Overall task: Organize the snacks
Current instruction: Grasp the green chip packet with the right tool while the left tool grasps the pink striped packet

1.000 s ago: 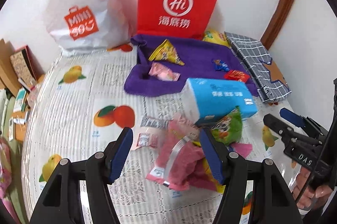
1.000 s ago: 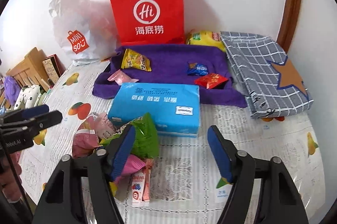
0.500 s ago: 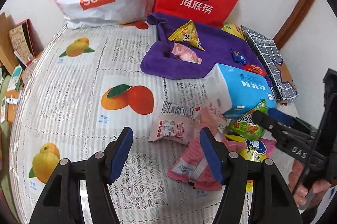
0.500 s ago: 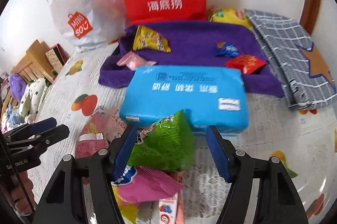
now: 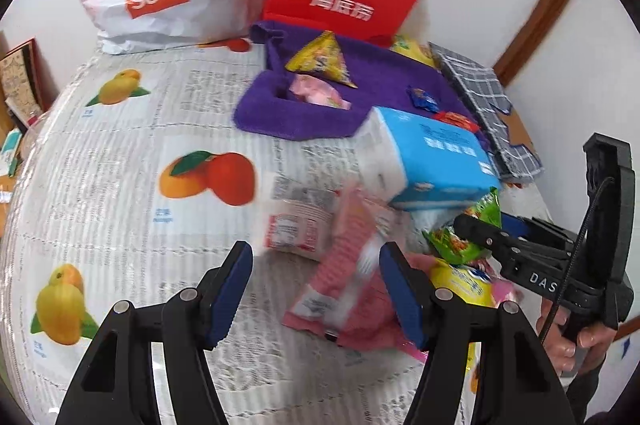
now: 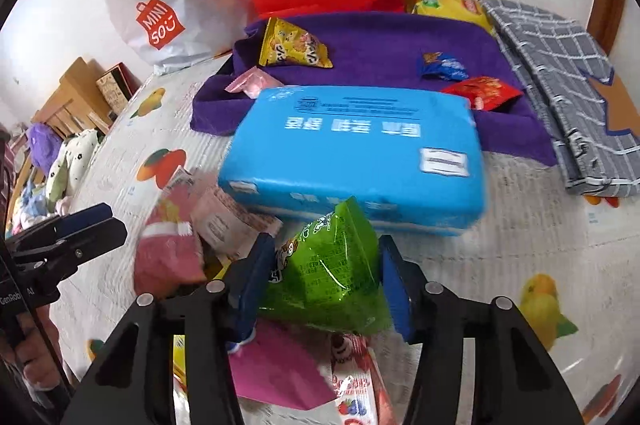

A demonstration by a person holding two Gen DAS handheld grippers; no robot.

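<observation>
Your right tongs (image 6: 324, 285) have just been closing around the green snack bag (image 6: 332, 277), which sits at the top of the loose snack pile on the worktop (image 6: 520, 225), just in front of the blue tissue pack (image 6: 352, 153). Both blue pads now sit against the bag's sides, so I judge it gripped, though only lightly.

Your left tongs (image 5: 316, 289) stand about half open with nothing held. The pink snack packet (image 5: 344, 281) lies partly between the pads, nearer the right-hand one, and no pad presses on it.

Risks, in my judgement:
- The green bag is puffy and slick. A shallow pinch may let it slip out on the lift.
- Its lower edge overlaps the magenta packet (image 6: 276, 369). Neighbouring packets may drag along with it.
- The two tongs work close together over one pile, so they could knock each other.

The purple towel (image 6: 380, 41) behind the tissue pack already carries several snacks and looks like the destination.
</observation>
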